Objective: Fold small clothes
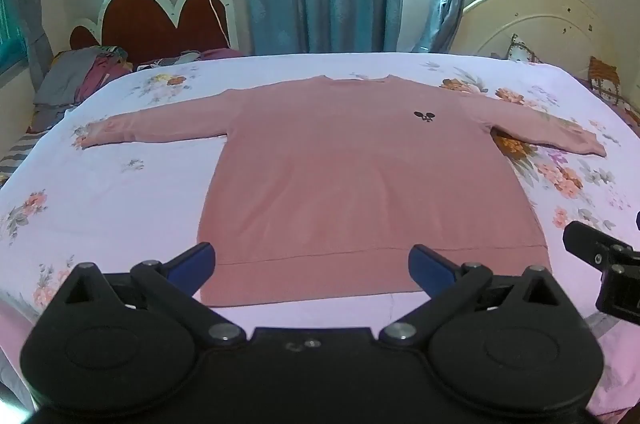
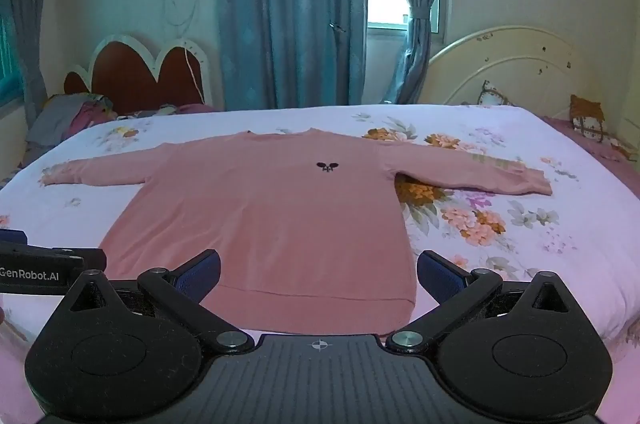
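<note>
Both grippers hover above the near hem of a pink long-sleeved sweater (image 1: 360,176): the left gripper (image 1: 312,264) and right gripper (image 2: 318,274) each hold their blue-padded jaws wide apart, gripping nothing. Front up, sleeves spread sideways, the sweater lies flat on a floral bedsheet (image 1: 120,184), neckline toward the blue curtains (image 2: 288,4).

1 pink sweater (image 1: 368,184), 2 headboards (image 1: 160,20)
</note>
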`<state>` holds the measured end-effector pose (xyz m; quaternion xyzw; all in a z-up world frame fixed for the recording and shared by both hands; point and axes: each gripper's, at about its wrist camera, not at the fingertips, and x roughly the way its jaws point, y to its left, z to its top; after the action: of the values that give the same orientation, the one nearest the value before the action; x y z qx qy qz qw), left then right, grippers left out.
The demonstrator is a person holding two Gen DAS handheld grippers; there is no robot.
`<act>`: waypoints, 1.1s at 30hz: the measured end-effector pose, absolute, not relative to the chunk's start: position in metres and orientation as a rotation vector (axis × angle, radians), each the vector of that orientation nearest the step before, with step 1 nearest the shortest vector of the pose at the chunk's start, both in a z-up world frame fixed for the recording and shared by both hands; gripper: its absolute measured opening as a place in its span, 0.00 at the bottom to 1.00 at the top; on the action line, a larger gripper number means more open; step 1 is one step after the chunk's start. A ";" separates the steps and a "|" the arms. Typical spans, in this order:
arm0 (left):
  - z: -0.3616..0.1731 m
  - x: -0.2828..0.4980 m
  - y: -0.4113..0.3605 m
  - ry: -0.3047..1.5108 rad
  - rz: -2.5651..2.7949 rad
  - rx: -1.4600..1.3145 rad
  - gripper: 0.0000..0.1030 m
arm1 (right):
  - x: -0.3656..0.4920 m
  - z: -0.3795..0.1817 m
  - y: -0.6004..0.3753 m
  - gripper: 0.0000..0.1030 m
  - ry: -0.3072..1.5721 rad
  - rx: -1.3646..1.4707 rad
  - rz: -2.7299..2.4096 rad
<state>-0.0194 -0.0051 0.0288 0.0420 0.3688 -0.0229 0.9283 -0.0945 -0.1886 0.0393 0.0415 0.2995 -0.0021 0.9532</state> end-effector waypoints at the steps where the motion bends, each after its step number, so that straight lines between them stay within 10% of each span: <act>1: 0.028 -0.018 -0.004 0.756 -0.046 0.084 1.00 | -0.094 0.039 -0.188 1.00 0.609 0.083 -0.003; 33: 0.029 -0.012 0.000 0.755 -0.052 0.078 1.00 | -0.089 0.038 -0.182 1.00 0.615 0.070 -0.007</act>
<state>-0.0116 0.0005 0.0294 0.0379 0.3684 -0.0256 0.9285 -0.0892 -0.1822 0.0383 0.0345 0.3027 -0.0033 0.9525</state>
